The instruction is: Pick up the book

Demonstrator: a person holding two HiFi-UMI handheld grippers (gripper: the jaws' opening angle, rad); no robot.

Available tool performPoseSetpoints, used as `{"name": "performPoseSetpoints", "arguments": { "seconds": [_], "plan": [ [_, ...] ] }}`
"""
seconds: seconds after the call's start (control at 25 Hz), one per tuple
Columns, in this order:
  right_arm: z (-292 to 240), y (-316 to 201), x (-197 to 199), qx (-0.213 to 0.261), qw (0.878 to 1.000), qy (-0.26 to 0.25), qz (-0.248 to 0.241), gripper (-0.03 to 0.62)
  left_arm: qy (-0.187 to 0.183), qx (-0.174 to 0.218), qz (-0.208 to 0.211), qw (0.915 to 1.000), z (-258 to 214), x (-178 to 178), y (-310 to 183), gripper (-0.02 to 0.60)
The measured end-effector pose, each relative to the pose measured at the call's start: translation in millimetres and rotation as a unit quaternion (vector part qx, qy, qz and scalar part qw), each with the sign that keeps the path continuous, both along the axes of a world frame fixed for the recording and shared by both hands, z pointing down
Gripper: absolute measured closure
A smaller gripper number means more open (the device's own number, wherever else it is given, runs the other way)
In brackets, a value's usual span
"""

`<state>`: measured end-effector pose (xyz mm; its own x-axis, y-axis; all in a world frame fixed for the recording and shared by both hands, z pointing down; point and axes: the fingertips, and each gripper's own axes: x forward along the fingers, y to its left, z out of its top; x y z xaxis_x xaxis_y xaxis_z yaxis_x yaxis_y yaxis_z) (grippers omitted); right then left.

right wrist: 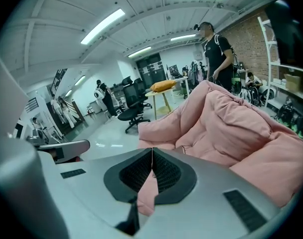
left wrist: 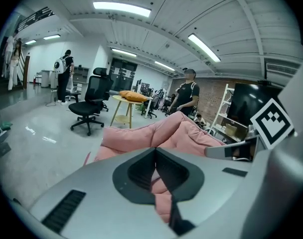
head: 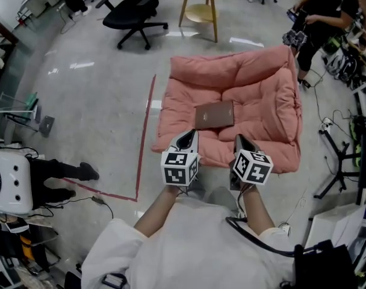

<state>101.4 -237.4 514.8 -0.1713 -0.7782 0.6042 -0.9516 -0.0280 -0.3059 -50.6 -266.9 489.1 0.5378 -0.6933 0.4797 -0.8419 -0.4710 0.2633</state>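
Flat at the middle of the pink cushion [head: 261, 77], a brown book [head: 214, 115]. Over the cushion's near edge, short of the book, left gripper [head: 189, 136] and right gripper [head: 241, 141] side by side, tips aimed at the cushion's middle, both clenched tight, grasping nothing.

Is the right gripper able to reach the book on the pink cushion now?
Probably yes: the book lies uncovered just ahead of the right gripper, nothing between them, though its jaws are shut.
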Motion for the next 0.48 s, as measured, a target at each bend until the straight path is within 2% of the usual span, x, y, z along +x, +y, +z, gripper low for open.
{"name": "performPoseSetpoints", "arguments": {
  "seconds": [0.48],
  "plan": [
    [20.1, -35.0, 15.6, -0.031, 0.999, -0.006, -0.018, 0.565, -0.009, -0.039, -0.011, 0.9991, 22.3, 23.3, -29.4, 0.574]
  ]
}}
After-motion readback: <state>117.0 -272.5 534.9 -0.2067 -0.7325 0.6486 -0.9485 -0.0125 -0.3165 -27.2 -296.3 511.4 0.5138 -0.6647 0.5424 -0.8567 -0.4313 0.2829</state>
